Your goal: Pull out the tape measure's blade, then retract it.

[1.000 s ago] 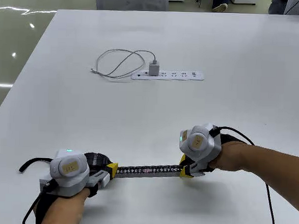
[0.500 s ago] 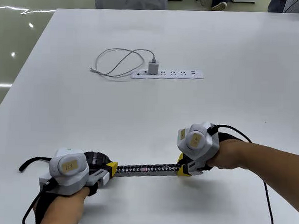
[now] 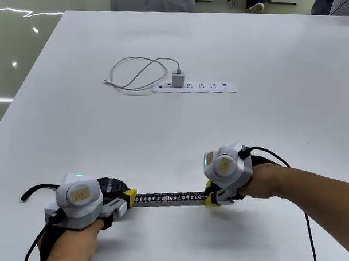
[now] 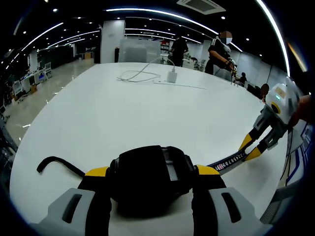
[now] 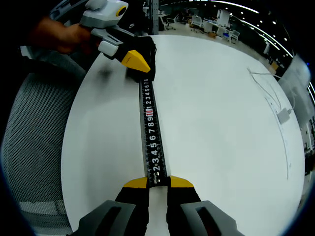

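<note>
Black plastic tape measure case [image 3: 111, 185] lies on the white table [image 3: 163, 136] near its front edge, clamped between the left gripper's [image 4: 153, 171] yellow-tipped jaws. Its dark numbered blade [image 5: 150, 128] lies stretched flat to the right gripper [image 5: 157, 184], whose jaws pinch the blade's end.

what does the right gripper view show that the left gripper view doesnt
Right gripper view: clearly legible numerals along the black measuring blade, and a grey mesh chair. Left gripper view: the black wrist strap and people standing in the background. Shared: the black tape measure case, the blade, the white table, the white power strip.
</note>
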A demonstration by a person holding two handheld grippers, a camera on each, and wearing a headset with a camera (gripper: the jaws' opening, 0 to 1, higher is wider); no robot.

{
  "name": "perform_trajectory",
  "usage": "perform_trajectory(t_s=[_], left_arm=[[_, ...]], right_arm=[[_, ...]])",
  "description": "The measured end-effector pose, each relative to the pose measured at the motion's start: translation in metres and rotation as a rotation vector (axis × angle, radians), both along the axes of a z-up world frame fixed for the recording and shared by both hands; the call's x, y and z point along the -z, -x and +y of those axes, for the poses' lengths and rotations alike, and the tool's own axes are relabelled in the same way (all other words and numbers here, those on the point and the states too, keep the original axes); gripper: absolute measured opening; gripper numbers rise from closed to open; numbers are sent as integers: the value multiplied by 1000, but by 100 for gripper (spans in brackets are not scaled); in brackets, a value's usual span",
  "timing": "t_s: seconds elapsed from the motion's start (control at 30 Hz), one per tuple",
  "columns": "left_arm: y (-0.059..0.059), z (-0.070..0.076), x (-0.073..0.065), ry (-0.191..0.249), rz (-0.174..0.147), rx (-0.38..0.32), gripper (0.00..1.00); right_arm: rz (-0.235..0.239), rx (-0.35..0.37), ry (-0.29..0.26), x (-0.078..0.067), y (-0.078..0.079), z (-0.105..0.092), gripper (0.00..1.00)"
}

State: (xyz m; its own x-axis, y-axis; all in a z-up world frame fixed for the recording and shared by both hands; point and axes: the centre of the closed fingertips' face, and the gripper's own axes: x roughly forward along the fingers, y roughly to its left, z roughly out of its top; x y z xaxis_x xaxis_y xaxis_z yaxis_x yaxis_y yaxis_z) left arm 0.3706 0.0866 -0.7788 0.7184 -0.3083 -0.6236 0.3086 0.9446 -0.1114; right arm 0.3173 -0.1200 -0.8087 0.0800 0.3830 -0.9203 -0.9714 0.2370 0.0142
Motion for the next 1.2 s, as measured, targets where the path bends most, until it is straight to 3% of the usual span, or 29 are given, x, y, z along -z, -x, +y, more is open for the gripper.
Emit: perform_trajectory(t_s=[1.2], left_arm=[[-1, 0, 0, 9, 7, 2, 62]], right_arm=[[-1, 11, -19, -1, -2, 11, 9]])
